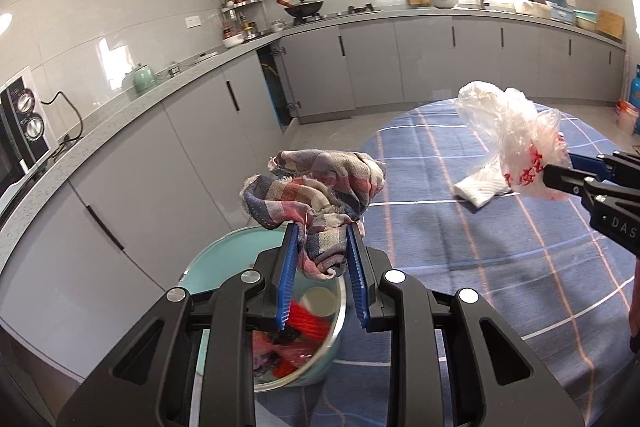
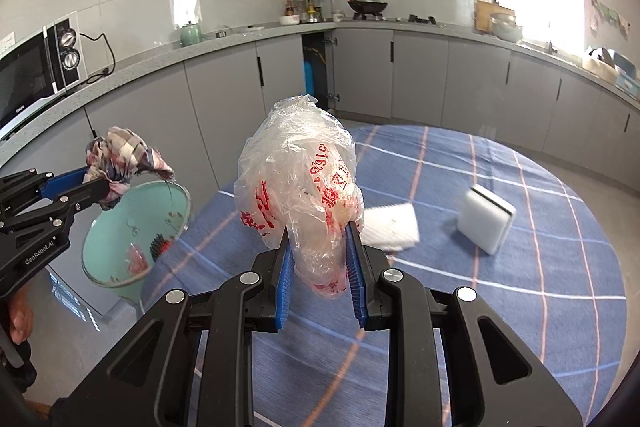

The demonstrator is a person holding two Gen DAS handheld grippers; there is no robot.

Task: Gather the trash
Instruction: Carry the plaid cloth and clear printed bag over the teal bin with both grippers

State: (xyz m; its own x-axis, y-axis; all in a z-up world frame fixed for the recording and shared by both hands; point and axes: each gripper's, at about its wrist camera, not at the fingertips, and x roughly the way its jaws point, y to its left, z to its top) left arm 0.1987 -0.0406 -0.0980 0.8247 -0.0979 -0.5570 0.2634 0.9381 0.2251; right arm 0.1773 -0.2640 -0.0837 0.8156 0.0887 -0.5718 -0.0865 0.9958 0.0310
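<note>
My left gripper (image 1: 322, 231) is shut on a crumpled plaid cloth (image 1: 316, 191), held in the air above a teal trash bin (image 1: 224, 255) that stands beside the table and holds red and white scraps. In the right wrist view the same cloth (image 2: 120, 157) and left gripper (image 2: 98, 183) hover over the bin (image 2: 132, 227). My right gripper (image 2: 318, 231) is shut on a clear plastic bag with red print (image 2: 300, 187), lifted above the table; that bag (image 1: 516, 135) shows at the right of the left wrist view.
A round table with a blue checked cloth (image 2: 500, 287) carries a white sponge block (image 2: 486, 219) and a folded white towel (image 2: 394, 227). Grey kitchen cabinets and a counter with a microwave (image 2: 36, 71) curve behind. A hand (image 2: 18, 319) shows at the left edge.
</note>
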